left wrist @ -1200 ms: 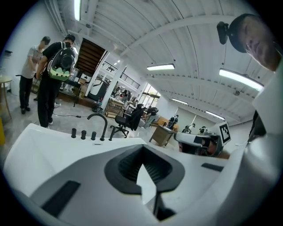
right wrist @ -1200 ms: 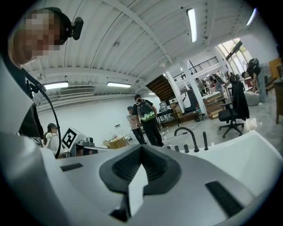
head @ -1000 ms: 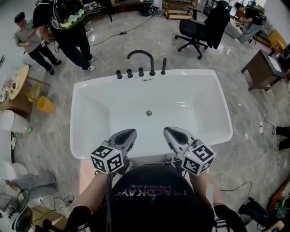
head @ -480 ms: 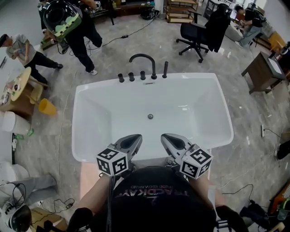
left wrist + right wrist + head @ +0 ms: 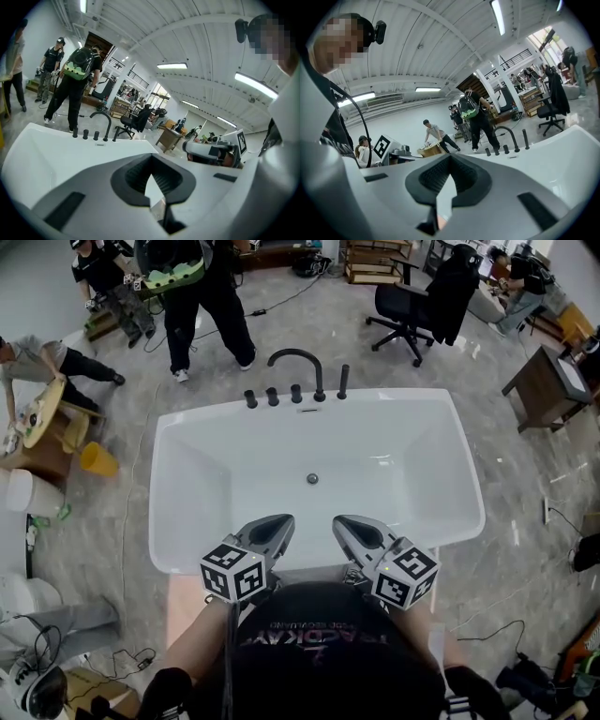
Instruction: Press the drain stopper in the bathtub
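The white bathtub (image 5: 157, 512) fills the middle of the head view. Its small round metal drain stopper (image 5: 312, 479) sits in the tub floor, bare and untouched. Both grippers are held over the near rim, short of the stopper and above it. My left gripper (image 5: 274, 524) is shut with nothing in it, and its jaws meet in the left gripper view (image 5: 151, 158). My right gripper (image 5: 349, 524) is shut and empty too, jaws together in the right gripper view (image 5: 450, 159). Neither gripper view shows the stopper.
A black arched faucet (image 5: 298, 360) and a row of black knobs (image 5: 273, 397) stand on the tub's far rim. Behind are a walking person (image 5: 202, 287), an office chair (image 5: 412, 306), a wooden table (image 5: 548, 381), a yellow bucket (image 5: 94, 460) and floor cables.
The two grippers have drawn a little closer together over the near rim. The person behind the tub has walked to the right. The tub sits slightly lower in the head view.
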Demonstrator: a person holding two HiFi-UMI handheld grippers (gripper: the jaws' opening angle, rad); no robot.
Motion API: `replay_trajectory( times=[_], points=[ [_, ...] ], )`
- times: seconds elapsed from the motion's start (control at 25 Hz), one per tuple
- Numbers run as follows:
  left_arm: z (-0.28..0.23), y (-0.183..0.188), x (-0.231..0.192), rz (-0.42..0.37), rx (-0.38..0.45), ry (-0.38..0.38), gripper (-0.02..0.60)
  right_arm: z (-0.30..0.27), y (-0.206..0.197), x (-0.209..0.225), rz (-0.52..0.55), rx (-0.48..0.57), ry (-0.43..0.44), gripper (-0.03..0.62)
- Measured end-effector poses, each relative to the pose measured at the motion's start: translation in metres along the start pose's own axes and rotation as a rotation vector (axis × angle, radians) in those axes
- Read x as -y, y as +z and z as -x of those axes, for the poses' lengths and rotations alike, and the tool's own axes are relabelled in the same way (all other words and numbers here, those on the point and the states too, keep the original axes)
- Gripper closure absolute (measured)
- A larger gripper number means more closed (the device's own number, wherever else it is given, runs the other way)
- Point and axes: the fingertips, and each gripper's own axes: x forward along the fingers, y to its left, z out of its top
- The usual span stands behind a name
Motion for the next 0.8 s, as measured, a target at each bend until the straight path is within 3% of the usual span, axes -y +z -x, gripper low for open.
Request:
replay_trajectory(
  times=[0.8],
  points=[
    [-0.01,-0.002,-0.009,-0.007,-0.012,0.01,0.577,-0.01,-0.005,0.012,-0.021,-0.019,0.009,0.582]
  ],
)
